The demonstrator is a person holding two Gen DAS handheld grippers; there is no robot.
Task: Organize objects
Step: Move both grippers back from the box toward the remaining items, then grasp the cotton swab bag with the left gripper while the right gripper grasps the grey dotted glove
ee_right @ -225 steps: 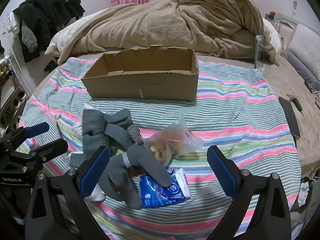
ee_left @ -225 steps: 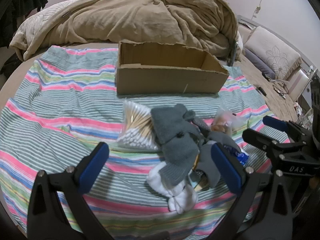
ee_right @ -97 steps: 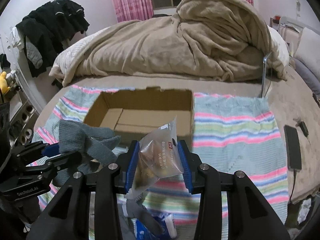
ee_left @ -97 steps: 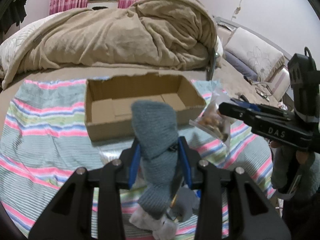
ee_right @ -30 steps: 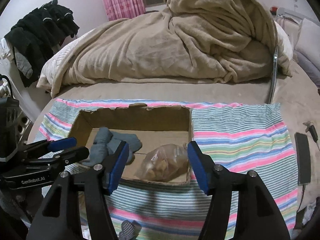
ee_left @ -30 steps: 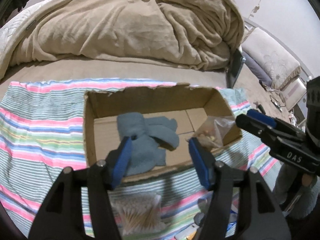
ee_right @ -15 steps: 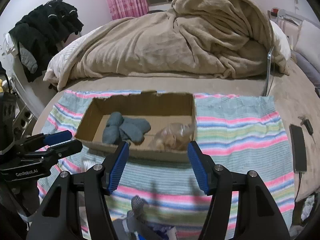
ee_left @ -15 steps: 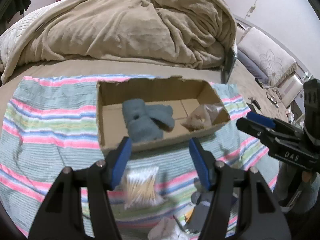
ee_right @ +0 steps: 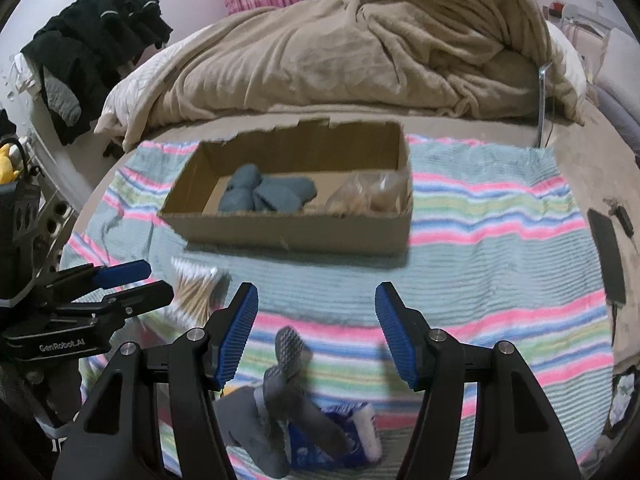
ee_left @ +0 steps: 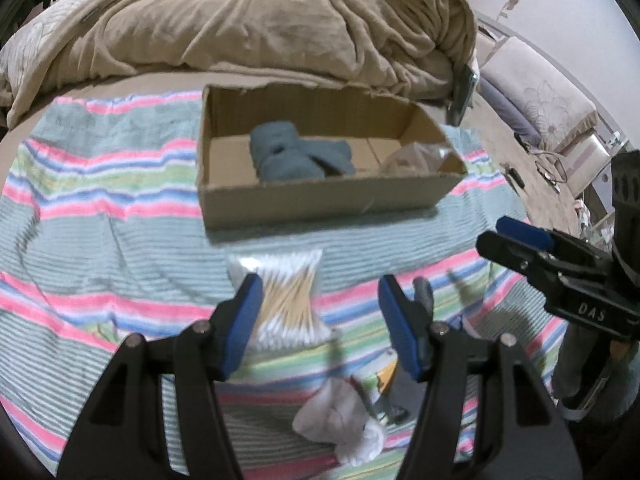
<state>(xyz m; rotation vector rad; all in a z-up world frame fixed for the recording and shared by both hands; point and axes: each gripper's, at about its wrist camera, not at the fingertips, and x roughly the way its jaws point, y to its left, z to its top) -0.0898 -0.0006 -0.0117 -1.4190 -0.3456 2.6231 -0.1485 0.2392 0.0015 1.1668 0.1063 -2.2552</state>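
Note:
A cardboard box [ee_left: 320, 200] [ee_right: 288, 232] stands on the striped cloth. Inside lie a grey-blue sock [ee_left: 296, 156] [ee_right: 268, 194] and a clear snack bag [ee_left: 416, 156] [ee_right: 368, 196]. My left gripper [ee_left: 320, 320] is open and empty, above a pack of cotton swabs [ee_left: 288, 296] [ee_right: 196, 284]; it also shows in the right wrist view [ee_right: 124, 280]. My right gripper [ee_right: 316, 336] is open and empty, above a grey sock [ee_right: 280, 392] and a blue packet [ee_right: 340, 436]; it also shows in the left wrist view [ee_left: 516, 240]. A white sock [ee_left: 340, 424] lies near the left gripper.
The striped cloth [ee_left: 100, 220] [ee_right: 500, 240] covers a bed. A heaped tan blanket [ee_left: 260, 20] [ee_right: 360, 48] lies behind the box. A dark phone [ee_right: 608, 256] lies at the right. Black clothes [ee_right: 92, 40] hang at the left.
Both grippers let go of the sock and snack bag in the box, then drew back and down toward the loose items on the cloth. Both stay open.

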